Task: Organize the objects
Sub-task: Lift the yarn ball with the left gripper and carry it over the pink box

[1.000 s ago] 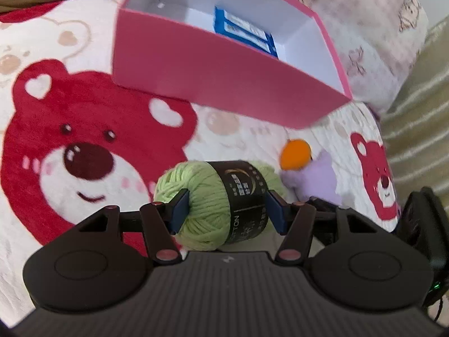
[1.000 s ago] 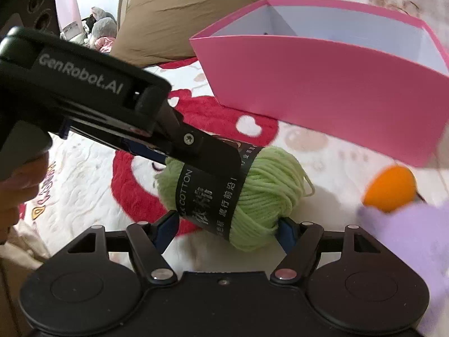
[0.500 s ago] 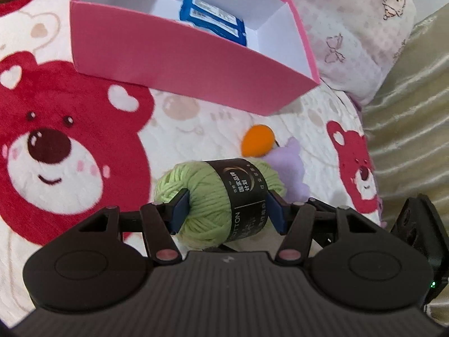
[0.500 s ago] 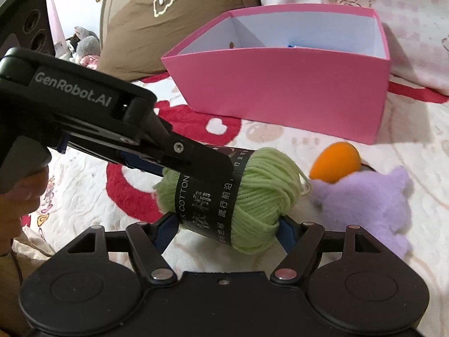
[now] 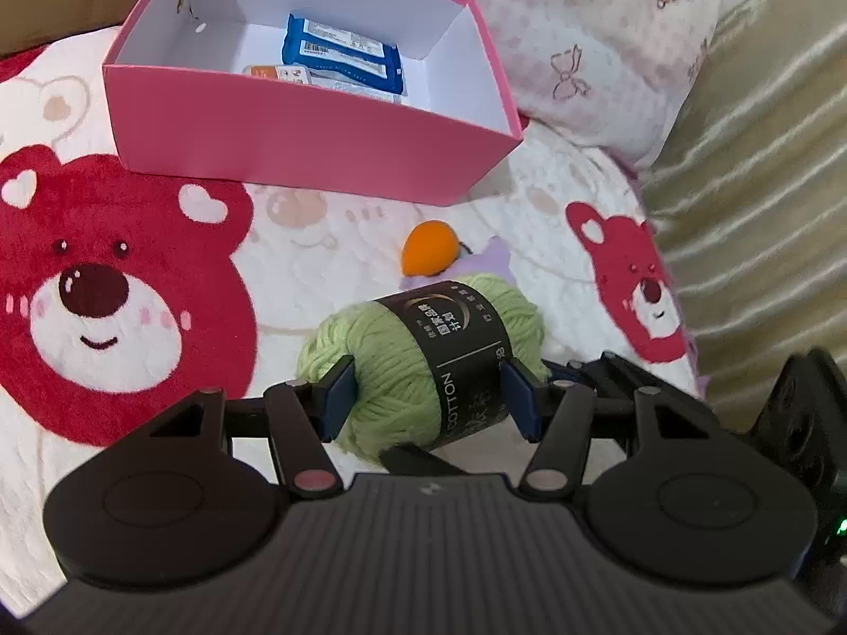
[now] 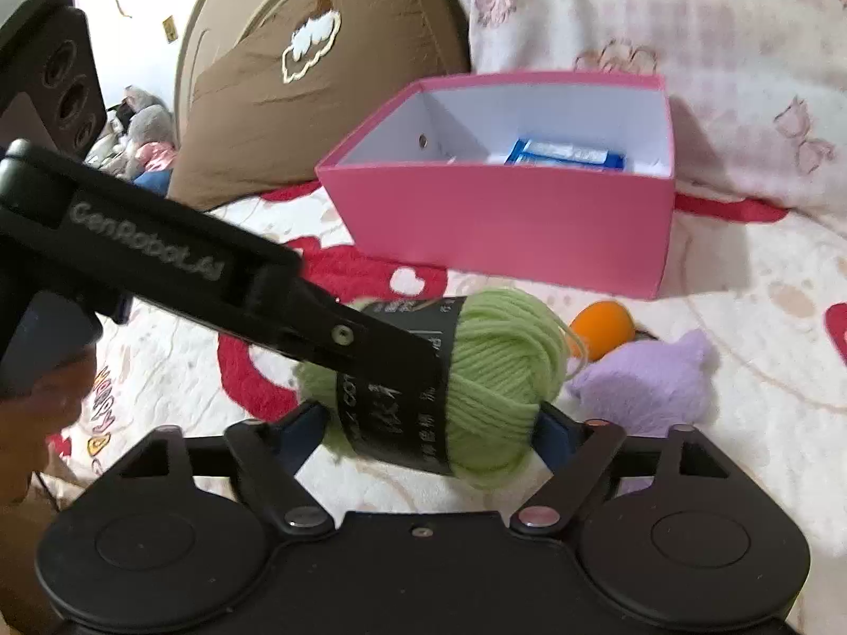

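Observation:
A green yarn ball (image 5: 402, 370) with a black label is held above the bear blanket by both grippers. My left gripper (image 5: 426, 397) is shut on it across its ends. My right gripper (image 6: 431, 431) is shut on the same yarn ball (image 6: 497, 365), with the left gripper crossing over it. The pink box (image 5: 296, 132) stands open ahead and holds blue packets (image 5: 344, 55); it also shows in the right wrist view (image 6: 503, 233). A purple plush toy (image 6: 646, 375) with an orange part (image 6: 603, 325) lies on the blanket below the yarn.
A pink patterned pillow (image 5: 593, 37) lies behind the box on the right. A brown cushion (image 6: 296, 69) stands at the back left. A beige striped cover (image 5: 757, 185) runs along the right edge of the blanket.
Both grippers have risen and pulled back with the yarn ball. The pink box now looks smaller and farther, and more of its inside shows.

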`<state>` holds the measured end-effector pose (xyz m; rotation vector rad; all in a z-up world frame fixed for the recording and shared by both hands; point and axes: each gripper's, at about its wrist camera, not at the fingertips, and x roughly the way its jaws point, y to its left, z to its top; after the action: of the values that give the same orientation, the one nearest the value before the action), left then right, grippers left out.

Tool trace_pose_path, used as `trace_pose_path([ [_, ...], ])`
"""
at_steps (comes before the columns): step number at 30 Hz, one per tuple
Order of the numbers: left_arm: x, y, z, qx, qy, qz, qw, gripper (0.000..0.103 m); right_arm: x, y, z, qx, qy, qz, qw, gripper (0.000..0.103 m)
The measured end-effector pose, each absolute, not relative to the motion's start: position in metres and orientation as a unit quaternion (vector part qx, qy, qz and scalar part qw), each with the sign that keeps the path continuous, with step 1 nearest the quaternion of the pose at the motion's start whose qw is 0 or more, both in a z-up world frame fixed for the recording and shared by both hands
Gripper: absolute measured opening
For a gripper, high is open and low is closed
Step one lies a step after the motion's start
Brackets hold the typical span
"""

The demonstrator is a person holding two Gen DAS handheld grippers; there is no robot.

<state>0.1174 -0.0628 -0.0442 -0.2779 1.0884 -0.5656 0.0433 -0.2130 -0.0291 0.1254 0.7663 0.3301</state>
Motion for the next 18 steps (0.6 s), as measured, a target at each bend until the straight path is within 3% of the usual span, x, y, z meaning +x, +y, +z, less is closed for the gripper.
trace_pose_path([
  [18,0.112,-0.042,0.017,-0.135,0.458,-0.286,0.831,0.06,0.035,-0.186,0.023,0.034,0.294,0.125,0.947,0.091],
])
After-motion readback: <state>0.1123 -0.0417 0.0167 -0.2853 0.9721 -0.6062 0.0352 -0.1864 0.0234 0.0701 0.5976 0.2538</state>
